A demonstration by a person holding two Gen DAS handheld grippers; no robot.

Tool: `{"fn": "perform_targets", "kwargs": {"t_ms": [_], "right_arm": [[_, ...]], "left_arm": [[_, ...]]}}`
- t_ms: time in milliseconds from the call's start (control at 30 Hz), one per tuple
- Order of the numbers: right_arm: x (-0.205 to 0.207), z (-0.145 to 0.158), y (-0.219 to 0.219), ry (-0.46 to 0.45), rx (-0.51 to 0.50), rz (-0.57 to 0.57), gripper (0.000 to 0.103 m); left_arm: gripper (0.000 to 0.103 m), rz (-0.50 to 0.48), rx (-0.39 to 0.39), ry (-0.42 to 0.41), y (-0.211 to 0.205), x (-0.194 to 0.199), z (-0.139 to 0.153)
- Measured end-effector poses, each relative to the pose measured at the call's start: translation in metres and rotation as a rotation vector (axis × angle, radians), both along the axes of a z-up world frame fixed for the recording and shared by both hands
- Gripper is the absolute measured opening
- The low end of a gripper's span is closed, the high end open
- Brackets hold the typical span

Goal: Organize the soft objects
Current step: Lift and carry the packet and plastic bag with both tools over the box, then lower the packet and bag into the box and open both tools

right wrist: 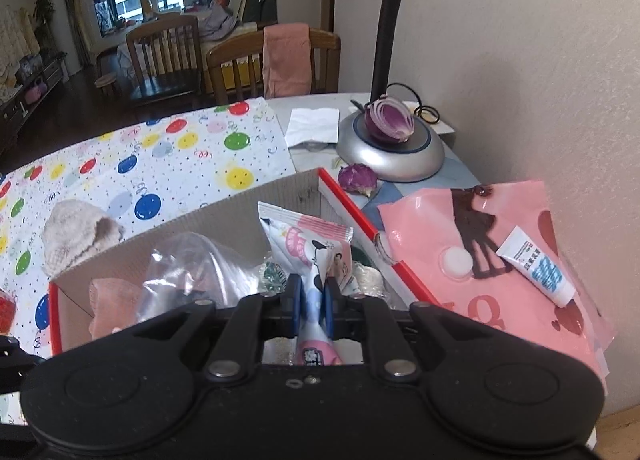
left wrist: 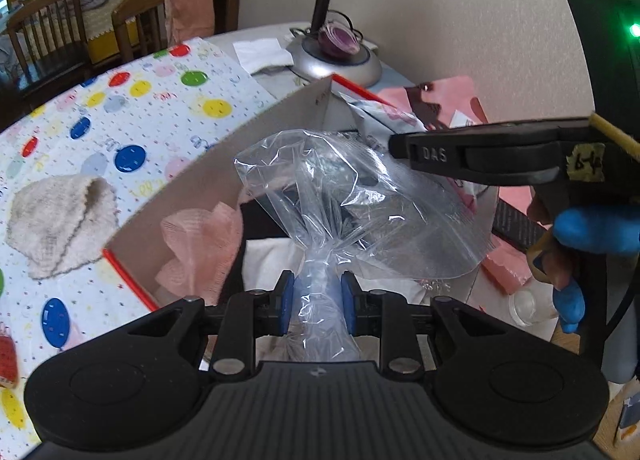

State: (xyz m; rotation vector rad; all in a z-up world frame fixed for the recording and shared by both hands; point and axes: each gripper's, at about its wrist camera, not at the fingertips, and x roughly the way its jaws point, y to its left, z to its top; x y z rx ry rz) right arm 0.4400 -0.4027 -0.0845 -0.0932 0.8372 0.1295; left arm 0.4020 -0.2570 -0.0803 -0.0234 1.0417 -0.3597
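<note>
Box [right wrist: 224, 215] sits mid-table, open top. Inside it: cloth [right wrist: 108, 300] at 9 o'clock against the left wall, plastic bag [right wrist: 200, 268] right of the cloth, packet [right wrist: 308, 248] right of the bag, upright. Towel [right wrist: 76, 236] on the tablecloth [right wrist: 160, 155], outside the box at 10 o'clock. Lamp base [right wrist: 392, 155] behind the box at 1 o'clock, onion half [right wrist: 390, 121] on it, small bulb [right wrist: 357, 178] on the table just before the base. Napkin [right wrist: 314, 125] left of the base. Sheet [right wrist: 480, 260] right of the box at 3 o'clock, tube [right wrist: 538, 266] lying on it. Chairs [right wrist: 168, 55] behind the table at 11 o'clock.
</note>
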Motion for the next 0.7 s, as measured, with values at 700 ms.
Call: {"fn": "perform_targets", "kwargs": {"t_ms": [700], "right_arm": [[0.018,-0.037,0.001,0.096,0.043,0.026,0.019]], "left_arm": [[0.024,-0.082,0.032,0.144,-0.003,0.024,-0.057]]}}
